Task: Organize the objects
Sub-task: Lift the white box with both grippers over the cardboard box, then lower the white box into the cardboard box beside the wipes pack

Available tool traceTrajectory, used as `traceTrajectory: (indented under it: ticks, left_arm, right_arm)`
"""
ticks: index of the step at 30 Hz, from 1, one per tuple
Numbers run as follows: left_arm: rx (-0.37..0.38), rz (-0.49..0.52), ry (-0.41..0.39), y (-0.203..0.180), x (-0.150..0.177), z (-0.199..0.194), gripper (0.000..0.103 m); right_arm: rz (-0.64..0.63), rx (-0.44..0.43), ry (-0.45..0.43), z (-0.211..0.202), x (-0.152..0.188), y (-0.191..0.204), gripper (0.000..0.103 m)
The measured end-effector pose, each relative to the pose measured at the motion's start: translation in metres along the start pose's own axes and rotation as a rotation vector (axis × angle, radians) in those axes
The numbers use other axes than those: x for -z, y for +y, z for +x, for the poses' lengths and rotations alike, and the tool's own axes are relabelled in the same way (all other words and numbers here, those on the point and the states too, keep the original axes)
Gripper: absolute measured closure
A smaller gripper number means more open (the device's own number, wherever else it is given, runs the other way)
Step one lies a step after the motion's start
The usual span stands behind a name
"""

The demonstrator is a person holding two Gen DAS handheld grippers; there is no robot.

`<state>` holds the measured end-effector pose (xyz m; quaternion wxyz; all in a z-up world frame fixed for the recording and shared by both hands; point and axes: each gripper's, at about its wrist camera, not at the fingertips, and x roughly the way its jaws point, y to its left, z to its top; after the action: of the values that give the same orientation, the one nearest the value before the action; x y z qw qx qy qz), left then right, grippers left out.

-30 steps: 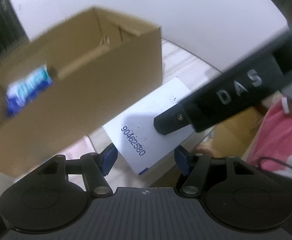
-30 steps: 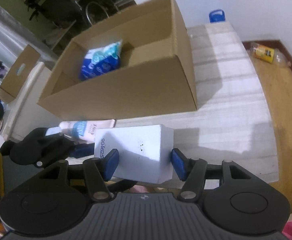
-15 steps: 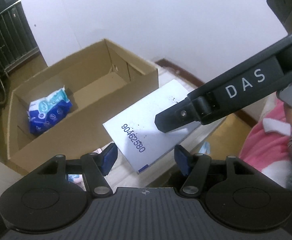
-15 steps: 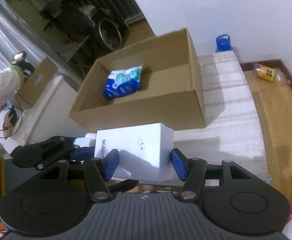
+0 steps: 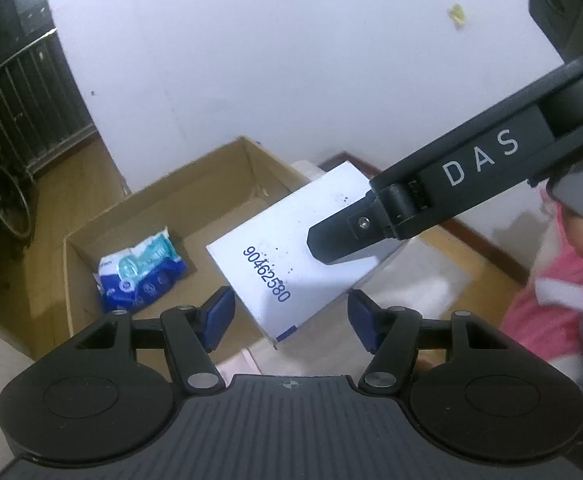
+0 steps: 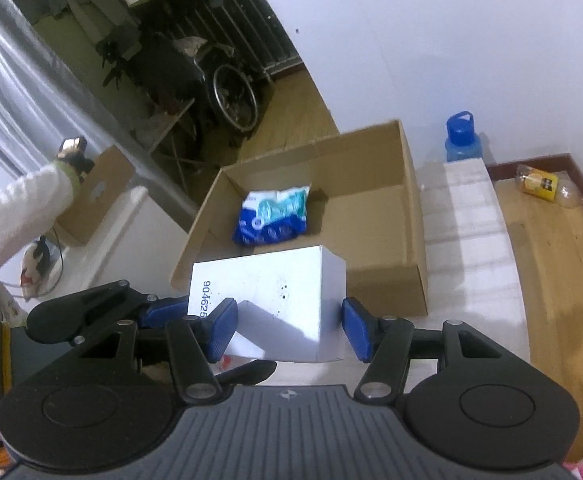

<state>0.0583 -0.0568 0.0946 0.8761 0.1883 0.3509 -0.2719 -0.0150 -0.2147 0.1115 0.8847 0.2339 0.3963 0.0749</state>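
A white box (image 5: 291,256) printed 90462580 hangs in the air above the near edge of an open cardboard box (image 5: 151,216). My right gripper (image 6: 289,320) is shut on the white box (image 6: 275,300), its blue pads on both sides. Its finger (image 5: 355,232) shows in the left wrist view, lying on the box top. My left gripper (image 5: 291,314) is open, its pads either side of the box corner, apart from it. In the right wrist view it (image 6: 111,312) sits at the box's left end. A blue-and-white packet (image 6: 275,216) lies inside the cardboard box (image 6: 411,264).
The cardboard box stands on a white table (image 6: 471,240). A blue bottle (image 6: 463,140) stands behind the table. A yellow bottle (image 6: 543,184) lies on the wooden floor by the wall. A second cardboard box (image 6: 95,200) and a person's white sleeve (image 6: 15,208) are at left.
Both grippers and the white box have risen and moved toward the cardboard box; its inside and the packet now show fully from above.
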Motion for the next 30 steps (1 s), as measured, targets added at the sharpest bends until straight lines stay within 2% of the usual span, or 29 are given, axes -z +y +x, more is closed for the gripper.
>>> traceTrajectory:
  ticks: [7, 14, 17, 22, 27, 30]
  left_arm:
    - [-0.016, -0.013, 0.025, 0.048, -0.033, 0.047, 0.041]
    - [-0.053, 0.08, 0.101, 0.084, -0.049, 0.124, 0.041]
    - [-0.015, 0.065, 0.141, 0.1, -0.052, 0.155, 0.041]
    - [0.099, -0.02, 0.197, 0.124, -0.048, 0.195, 0.041]
    - [0.109, -0.052, 0.267, 0.132, -0.046, 0.222, 0.041]
    - [0.11, -0.053, 0.305, 0.135, -0.044, 0.231, 0.041]
  right_arm:
    - [0.001, 0.025, -0.001, 0.048, -0.055, 0.001, 0.041]
    - [0.04, 0.106, 0.039, 0.126, -0.093, -0.009, 0.041]
    - [0.016, 0.177, 0.052, 0.156, -0.099, -0.009, 0.041]
    - [0.088, 0.227, 0.101, 0.191, -0.105, -0.031, 0.041]
    - [0.062, 0.283, 0.146, 0.216, -0.11, -0.031, 0.041]
    - [0.1, 0.277, 0.176, 0.232, -0.112, -0.04, 0.041]
